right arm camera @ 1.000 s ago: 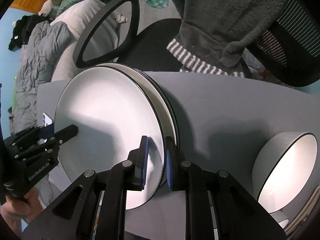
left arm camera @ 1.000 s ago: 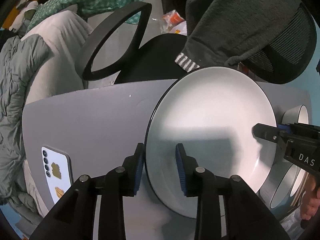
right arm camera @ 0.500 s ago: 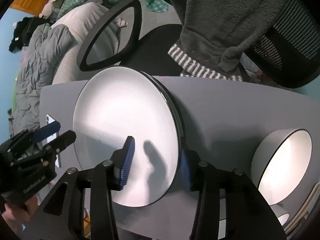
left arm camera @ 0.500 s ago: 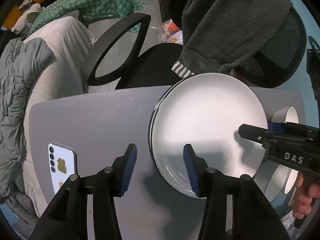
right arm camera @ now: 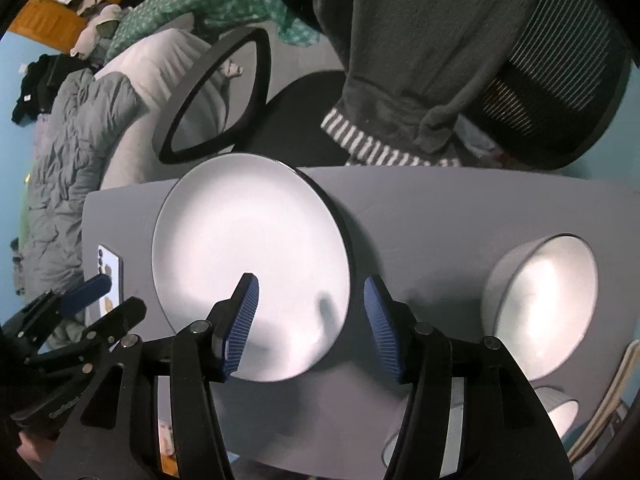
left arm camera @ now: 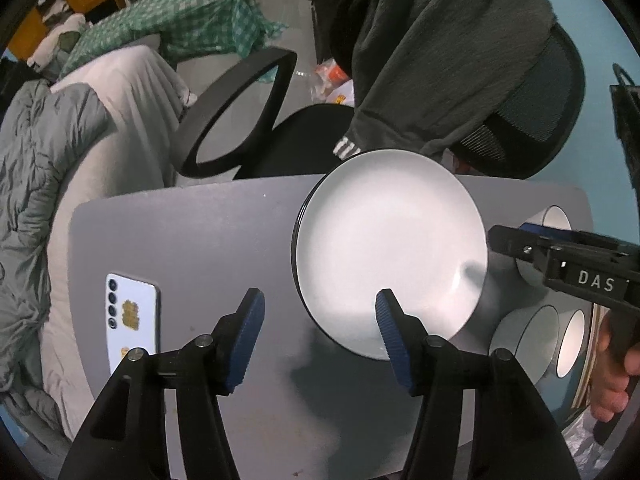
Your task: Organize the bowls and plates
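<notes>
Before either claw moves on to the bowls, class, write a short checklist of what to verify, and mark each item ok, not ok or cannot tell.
1. Left claw free of the plate: ok, jaws opening, nothing pinched.
2. Right claw free of the plate: ok, jaws opening, plate rim below, unpressed.
3. Top plate sits flat on the stack: ok.
4. Number of plates underneath: cannot tell.
5. Big bowl within view and unobstructed: ok.
6. Phone clear of the plates: ok, apart on the table.
</notes>
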`<action>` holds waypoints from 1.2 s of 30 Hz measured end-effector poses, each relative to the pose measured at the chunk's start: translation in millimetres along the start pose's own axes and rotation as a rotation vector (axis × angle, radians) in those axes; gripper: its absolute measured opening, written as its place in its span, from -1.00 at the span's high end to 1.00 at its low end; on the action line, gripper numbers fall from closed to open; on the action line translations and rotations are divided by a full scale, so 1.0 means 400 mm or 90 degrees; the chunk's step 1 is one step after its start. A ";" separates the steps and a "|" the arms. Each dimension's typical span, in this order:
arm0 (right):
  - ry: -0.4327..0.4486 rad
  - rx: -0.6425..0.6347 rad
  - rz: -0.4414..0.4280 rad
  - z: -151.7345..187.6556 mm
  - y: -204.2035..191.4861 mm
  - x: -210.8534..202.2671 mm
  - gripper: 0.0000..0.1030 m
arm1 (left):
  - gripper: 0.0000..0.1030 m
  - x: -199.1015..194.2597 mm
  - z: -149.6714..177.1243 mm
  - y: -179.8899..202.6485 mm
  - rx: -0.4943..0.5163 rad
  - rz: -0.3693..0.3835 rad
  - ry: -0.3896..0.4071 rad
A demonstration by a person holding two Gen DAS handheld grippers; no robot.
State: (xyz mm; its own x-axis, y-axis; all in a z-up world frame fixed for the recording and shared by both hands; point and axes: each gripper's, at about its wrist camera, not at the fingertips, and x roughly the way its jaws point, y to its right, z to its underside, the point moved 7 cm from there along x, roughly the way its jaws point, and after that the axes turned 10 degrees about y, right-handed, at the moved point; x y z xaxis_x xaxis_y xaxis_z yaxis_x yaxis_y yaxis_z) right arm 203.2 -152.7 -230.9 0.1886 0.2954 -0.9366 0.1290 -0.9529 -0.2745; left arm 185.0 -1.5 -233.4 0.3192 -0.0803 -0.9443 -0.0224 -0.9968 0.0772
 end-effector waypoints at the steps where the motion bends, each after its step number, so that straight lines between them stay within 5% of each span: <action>1: 0.015 -0.012 0.013 0.002 -0.002 -0.023 -0.09 | -0.15 -0.007 0.002 0.002 0.002 -0.001 0.003; 9: 0.105 -0.056 0.076 0.047 0.010 -0.164 -0.25 | -0.18 -0.131 0.026 0.033 0.019 0.000 0.069; 21: 0.162 -0.028 0.129 0.167 0.044 -0.320 -0.27 | -0.36 -0.285 0.087 0.092 0.116 -0.015 0.135; 36: 0.190 0.023 0.151 0.283 0.054 -0.433 -0.31 | -0.38 -0.355 0.178 0.140 0.134 0.036 0.128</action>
State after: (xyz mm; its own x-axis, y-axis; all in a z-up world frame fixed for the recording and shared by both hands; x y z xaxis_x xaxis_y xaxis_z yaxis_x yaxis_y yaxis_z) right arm 63.2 -232.2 -99.2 0.4852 0.0683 -0.8718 0.0137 -0.9974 -0.0706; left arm 71.2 -46.0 -117.9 0.4928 -0.1537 -0.8564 -0.2341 -0.9714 0.0397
